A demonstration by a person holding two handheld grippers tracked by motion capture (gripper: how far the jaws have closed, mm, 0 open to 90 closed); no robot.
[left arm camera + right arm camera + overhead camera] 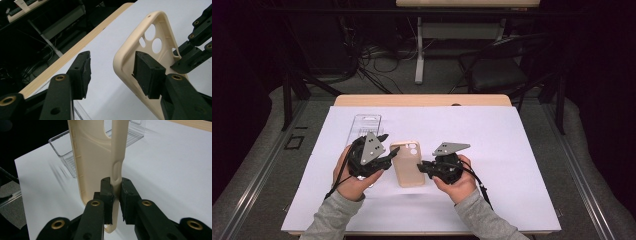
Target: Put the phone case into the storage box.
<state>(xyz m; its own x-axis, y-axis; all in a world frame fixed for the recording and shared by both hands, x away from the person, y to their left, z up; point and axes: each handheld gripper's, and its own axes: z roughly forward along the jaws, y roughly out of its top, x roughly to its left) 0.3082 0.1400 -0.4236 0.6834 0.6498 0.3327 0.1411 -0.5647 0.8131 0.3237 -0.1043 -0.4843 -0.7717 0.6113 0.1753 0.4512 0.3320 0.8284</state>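
From where I stand, the person has a cream phone case point(407, 163) between the two grippers, over the white sheet point(512, 150) that covers the table. The right gripper point(115, 200) has its jaws pinched tight on one long side wall of the case, just below the moulded button bump, so the case rises straight up ahead of those jaws with its camera cut-out at the far end. The left gripper point(117, 72) stands wide apart: one pad sits inside the case, against its inner face near the corner, while the other pad hangs free well off to the side over the bare sheet, gripping nothing. In the left gripper view, the right gripper's black linkages sit just beyond the case's far edge. A clear plastic tray point(365, 125) lies flat on the sheet behind the left gripper, just past its tips.
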